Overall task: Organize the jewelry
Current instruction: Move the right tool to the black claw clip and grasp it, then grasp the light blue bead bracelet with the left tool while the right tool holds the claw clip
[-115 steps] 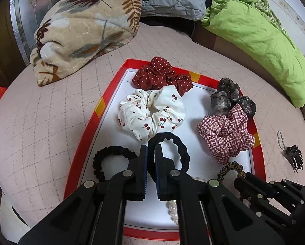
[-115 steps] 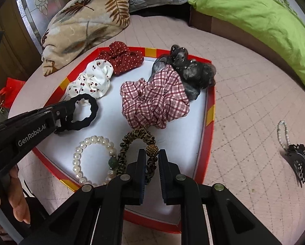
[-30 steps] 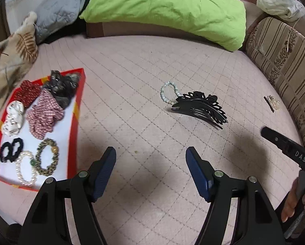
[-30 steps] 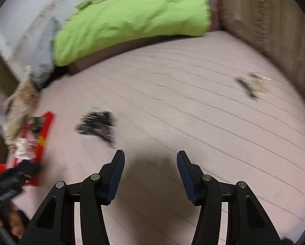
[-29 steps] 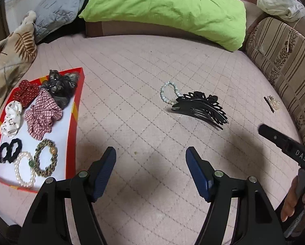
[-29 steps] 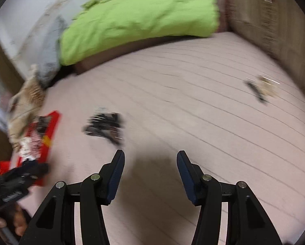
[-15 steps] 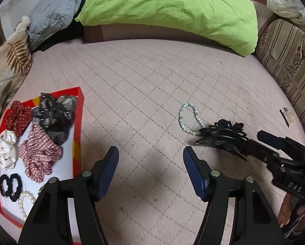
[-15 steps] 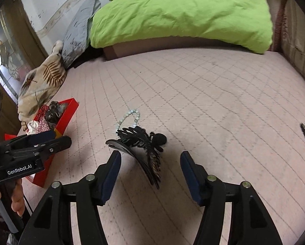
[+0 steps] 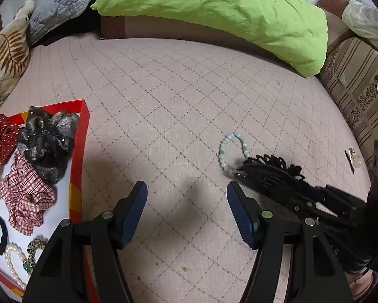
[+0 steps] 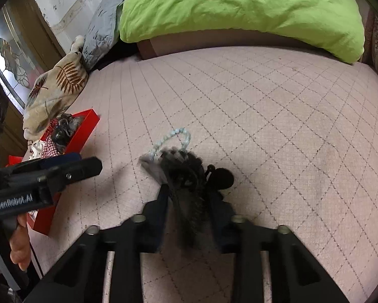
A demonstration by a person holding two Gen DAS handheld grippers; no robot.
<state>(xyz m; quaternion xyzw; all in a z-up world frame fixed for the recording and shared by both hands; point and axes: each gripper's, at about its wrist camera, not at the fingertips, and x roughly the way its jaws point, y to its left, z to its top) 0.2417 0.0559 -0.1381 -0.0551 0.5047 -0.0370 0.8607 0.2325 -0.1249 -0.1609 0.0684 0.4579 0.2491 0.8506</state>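
A black hair clip (image 10: 186, 174) lies on the pink quilted bed (image 10: 277, 126), blurred, right beside a pale blue bead bracelet (image 10: 173, 136). My right gripper (image 10: 187, 189) is closing, and its fingers sit against both sides of the clip. In the left wrist view the clip (image 9: 267, 169) is held at the tips of the right gripper (image 9: 254, 174), with the bracelet (image 9: 230, 149) just beyond. My left gripper (image 9: 186, 197) is open above bare quilt, nothing between its fingers. A red-rimmed tray (image 9: 84, 116) on the left holds several scrunchies and bracelets.
A green duvet (image 9: 214, 7) and pillows line the far edge of the bed. A striped cushion (image 9: 360, 80) borders the right side. A small hair pin (image 9: 350, 157) lies near it. The left gripper (image 10: 62, 169) reaches in beside the tray (image 10: 88, 123).
The right gripper swung from the bare quilt to the hair clip and narrowed its jaws around it. The left gripper drifted closer to the bracelet, jaws still wide.
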